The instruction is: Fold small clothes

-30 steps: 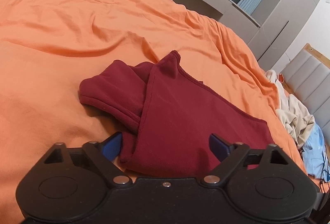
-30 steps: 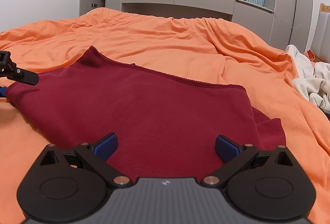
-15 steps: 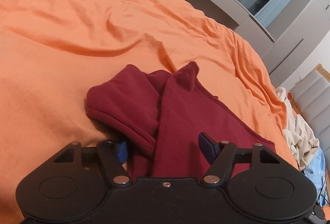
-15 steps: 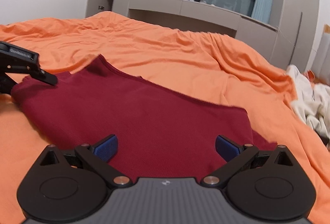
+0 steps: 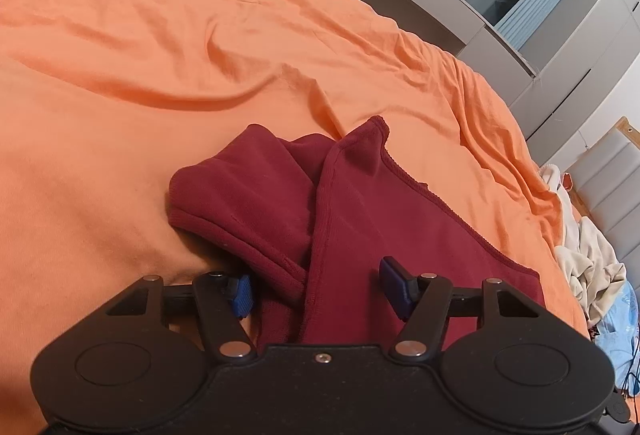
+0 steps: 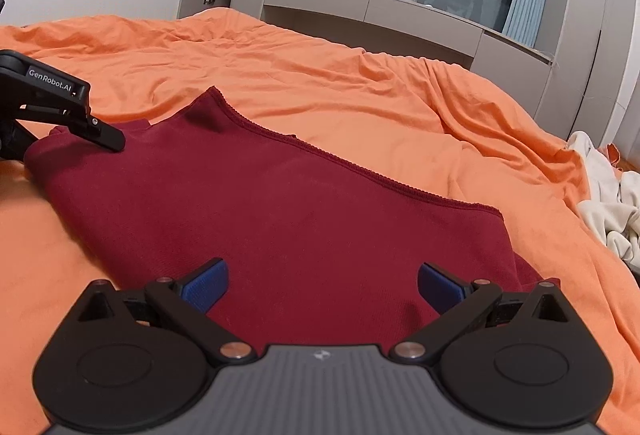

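Note:
A dark red garment (image 5: 360, 215) lies on the orange bed cover (image 5: 160, 35), with one sleeve folded in at its left end. My left gripper (image 5: 318, 291) sits low at that end. Its jaws are closing, with the bunched sleeve and side seam between the blue pads, which do not visibly squeeze the fabric. In the right wrist view the same garment (image 6: 300, 215) spreads flat. My right gripper (image 6: 322, 285) hovers open over its near edge with nothing pinched. One finger (image 6: 100, 131) of the left gripper rests on the garment's far left corner.
A heap of cream clothes (image 5: 584, 259) and a light blue cloth (image 5: 616, 323) lie at the bed's right edge; the cream heap (image 6: 608, 203) also shows from the right wrist. Grey cabinets and a dark window (image 6: 380, 3) stand behind the bed. The orange cover (image 6: 320, 83) is wrinkled.
The left gripper's jaws have narrowed around the folded sleeve end, and both views have rolled a little. The right gripper has shifted slightly and stays open.

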`<move>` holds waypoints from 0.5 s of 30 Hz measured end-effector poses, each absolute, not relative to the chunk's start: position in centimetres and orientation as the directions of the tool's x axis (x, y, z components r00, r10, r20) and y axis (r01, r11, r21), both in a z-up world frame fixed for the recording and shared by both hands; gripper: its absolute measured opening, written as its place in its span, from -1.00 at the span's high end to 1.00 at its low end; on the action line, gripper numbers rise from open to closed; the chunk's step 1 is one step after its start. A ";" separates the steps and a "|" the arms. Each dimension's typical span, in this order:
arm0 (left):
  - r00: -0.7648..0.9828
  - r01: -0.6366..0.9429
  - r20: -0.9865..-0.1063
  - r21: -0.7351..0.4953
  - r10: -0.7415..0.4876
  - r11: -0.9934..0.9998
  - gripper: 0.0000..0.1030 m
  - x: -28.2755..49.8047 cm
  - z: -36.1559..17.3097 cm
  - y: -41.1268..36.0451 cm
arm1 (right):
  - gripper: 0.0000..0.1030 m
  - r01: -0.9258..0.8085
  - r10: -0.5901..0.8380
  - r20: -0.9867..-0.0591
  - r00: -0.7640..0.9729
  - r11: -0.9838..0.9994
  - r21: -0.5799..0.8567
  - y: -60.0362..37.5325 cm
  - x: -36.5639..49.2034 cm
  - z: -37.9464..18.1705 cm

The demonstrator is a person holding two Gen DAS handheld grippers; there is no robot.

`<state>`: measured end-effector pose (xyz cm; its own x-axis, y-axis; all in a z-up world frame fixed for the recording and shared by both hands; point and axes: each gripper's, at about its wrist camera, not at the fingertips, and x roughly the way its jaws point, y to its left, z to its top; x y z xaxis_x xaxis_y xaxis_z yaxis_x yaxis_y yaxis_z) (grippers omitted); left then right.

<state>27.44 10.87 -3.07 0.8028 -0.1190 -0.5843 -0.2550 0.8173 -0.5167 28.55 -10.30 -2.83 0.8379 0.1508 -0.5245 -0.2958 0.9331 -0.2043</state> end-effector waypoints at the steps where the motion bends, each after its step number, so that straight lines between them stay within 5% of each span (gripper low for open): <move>1: 0.801 -0.257 -0.587 -0.514 -0.117 0.818 -0.16 27.5 -3.1 10.9 | -1.00 -0.296 0.151 -0.523 0.839 0.933 -0.205 -10.3 28.5 -2.9; 6: 0.802 -0.272 -0.586 -0.531 -0.116 0.803 0.25 27.5 -3.1 11.1 | -1.00 -0.295 0.151 -0.524 0.838 0.933 -0.203 -10.3 28.5 -2.9; 15: 0.810 -0.243 -0.579 -0.479 -0.096 0.844 0.52 27.2 -2.4 10.1 | -1.00 -0.289 0.146 -0.513 0.846 0.934 -0.210 -10.4 28.1 -2.9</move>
